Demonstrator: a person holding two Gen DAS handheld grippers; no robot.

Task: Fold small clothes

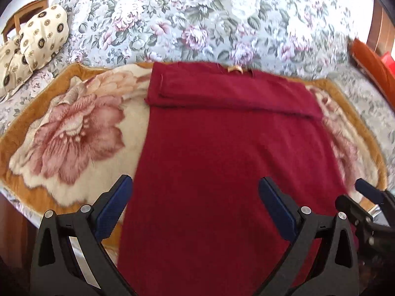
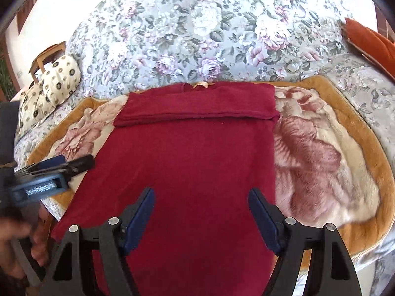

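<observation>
Hovering with jaws spread wide and holding nothing, the left gripper and right gripper both hang over the near end of the dark red knitted garment. That garment lies flat on the cream and rose flower-patterned plush blanket, its far end folded back into a band. Beyond the garment spreads the grey floral bedspread; far left of it sit cream patterned pillows.

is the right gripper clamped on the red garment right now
No, the right gripper is open, its two blue-padded fingers spread wide above the dark red garment with no cloth pinched between them.
</observation>
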